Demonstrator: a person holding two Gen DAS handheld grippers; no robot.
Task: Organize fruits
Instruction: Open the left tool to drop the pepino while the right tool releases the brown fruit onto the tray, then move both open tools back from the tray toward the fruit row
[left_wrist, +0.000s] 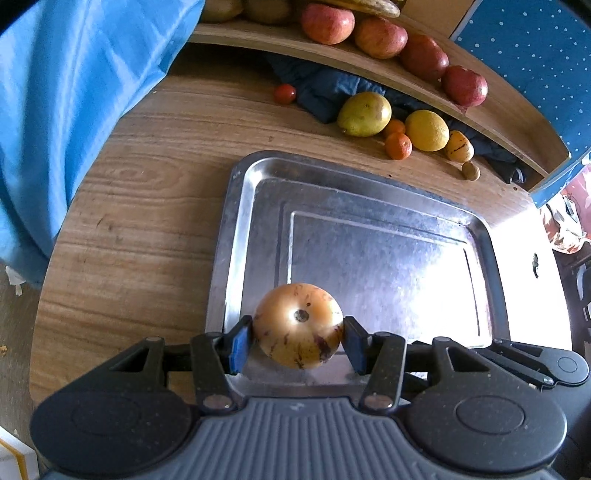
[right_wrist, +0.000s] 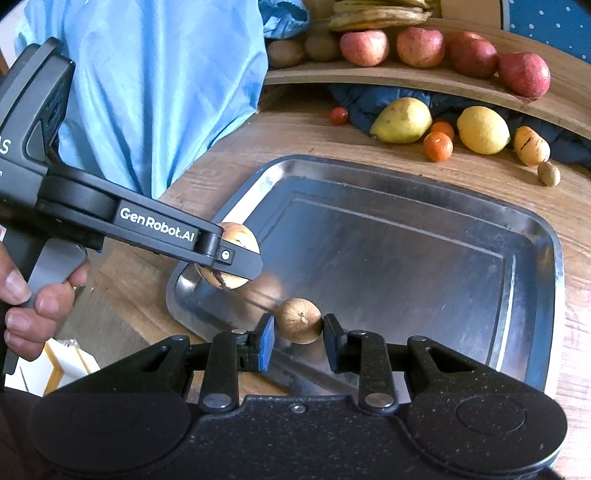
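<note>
A yellow purple-streaked fruit (left_wrist: 298, 325) is clamped in the left gripper (left_wrist: 298, 341) over the metal tray's (left_wrist: 236, 229) near-left corner. A small brown fruit (right_wrist: 299, 320) is pinched in the narrowly closed right gripper (right_wrist: 298, 338) just above the tray.

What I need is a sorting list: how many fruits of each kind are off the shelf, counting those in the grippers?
Small red fruit: 1
Pear: 1
Small oranges: 2
Lemon: 1
Yellow purple-streaked fruits: 2, one loose, one in the left gripper
Small brown fruits: 2, one loose, one in the right gripper
Total: 9
</note>
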